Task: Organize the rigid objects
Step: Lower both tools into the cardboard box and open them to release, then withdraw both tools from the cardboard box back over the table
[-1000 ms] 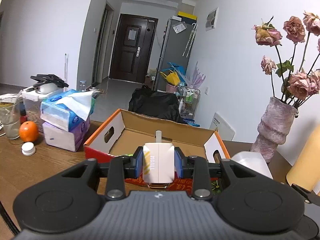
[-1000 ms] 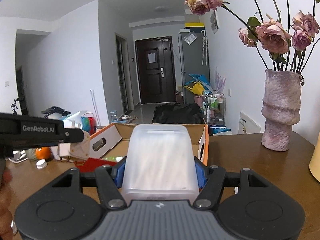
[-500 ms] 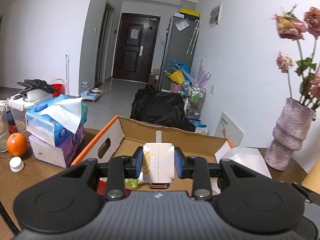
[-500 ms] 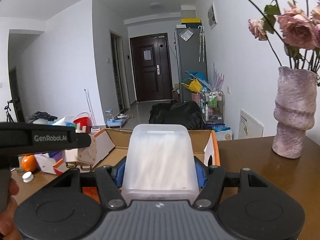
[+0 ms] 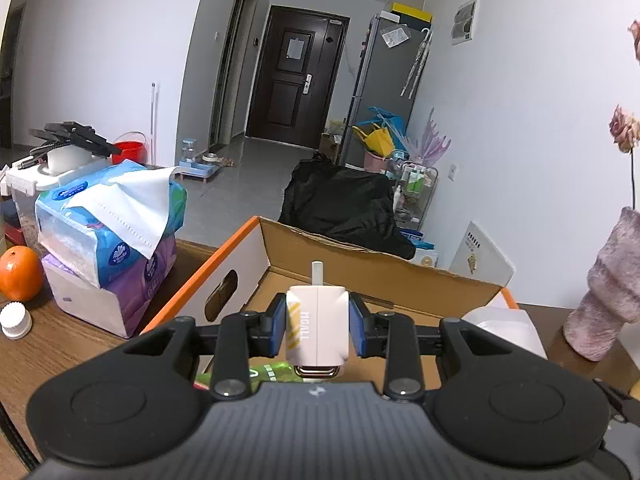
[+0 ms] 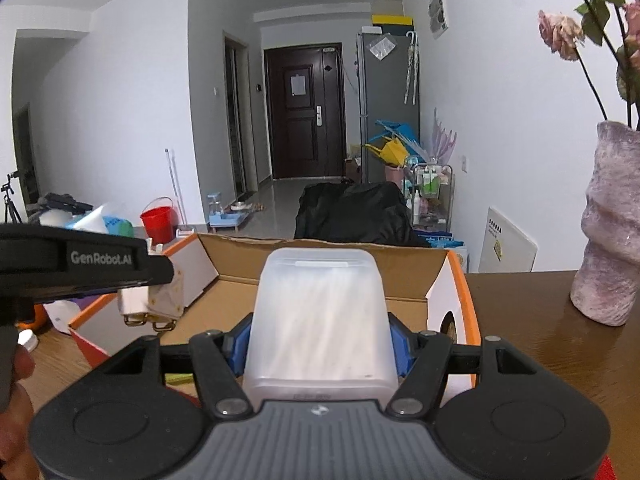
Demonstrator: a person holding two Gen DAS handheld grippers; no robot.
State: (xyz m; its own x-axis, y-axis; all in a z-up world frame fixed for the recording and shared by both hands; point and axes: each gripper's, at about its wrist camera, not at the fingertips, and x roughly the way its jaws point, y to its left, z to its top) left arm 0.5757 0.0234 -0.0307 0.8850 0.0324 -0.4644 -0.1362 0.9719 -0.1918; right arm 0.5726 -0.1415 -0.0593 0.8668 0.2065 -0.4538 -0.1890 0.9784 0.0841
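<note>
My left gripper is shut on a small white charger plug with yellow stripes, its metal clips at the bottom. It hangs over the open cardboard box with orange edges. My right gripper is shut on a frosted white plastic box, held above the same cardboard box. In the right wrist view the left gripper and its charger plug appear at the left, over the box's left side. A green packet lies inside the box.
Stacked tissue packs, an orange and a white bottle cap sit on the wooden table at left. A pink vase with dried roses stands at right. A hand shows at the lower left.
Both grippers have moved forward and slightly down over the cardboard box with their loads. The vase and flowers have slid toward the right edge of both views.
</note>
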